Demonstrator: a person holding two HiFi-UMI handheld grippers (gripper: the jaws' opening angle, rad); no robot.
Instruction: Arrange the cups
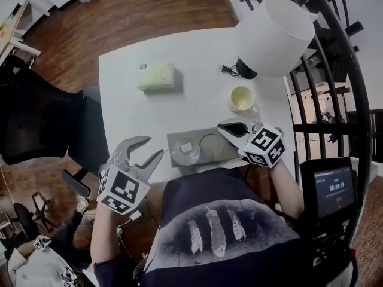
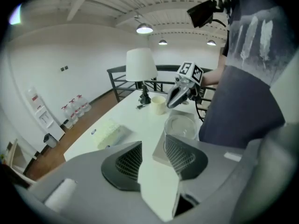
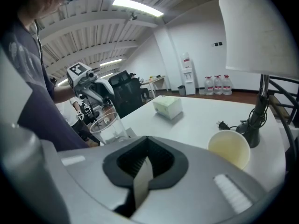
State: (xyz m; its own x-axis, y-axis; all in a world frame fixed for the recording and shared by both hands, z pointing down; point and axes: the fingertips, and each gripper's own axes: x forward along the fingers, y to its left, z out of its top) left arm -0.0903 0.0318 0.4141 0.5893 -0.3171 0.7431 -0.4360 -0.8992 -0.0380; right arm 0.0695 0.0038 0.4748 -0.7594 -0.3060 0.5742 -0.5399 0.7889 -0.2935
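Observation:
A clear glass cup (image 1: 187,151) stands on the left part of a grey tray (image 1: 222,151) at the table's near edge. A round recess on the tray's right part holds nothing. A cream cup (image 1: 242,98) stands on the white table beyond the tray, near the lamp. My left gripper (image 1: 151,147) hangs open to the left of the glass cup, apart from it, nothing between its fingers. In the left gripper view the glass cup (image 2: 181,126) sits beyond the right jaw. My right gripper (image 1: 224,126) is shut and empty over the tray's right end, with the cream cup (image 3: 229,148) to its right.
A white lamp (image 1: 275,34) with a black base and cord stands at the table's far right. A pale green tissue box (image 1: 158,77) lies at the far left. A black chair (image 1: 36,118) is left of the table, a railing (image 1: 335,100) on the right.

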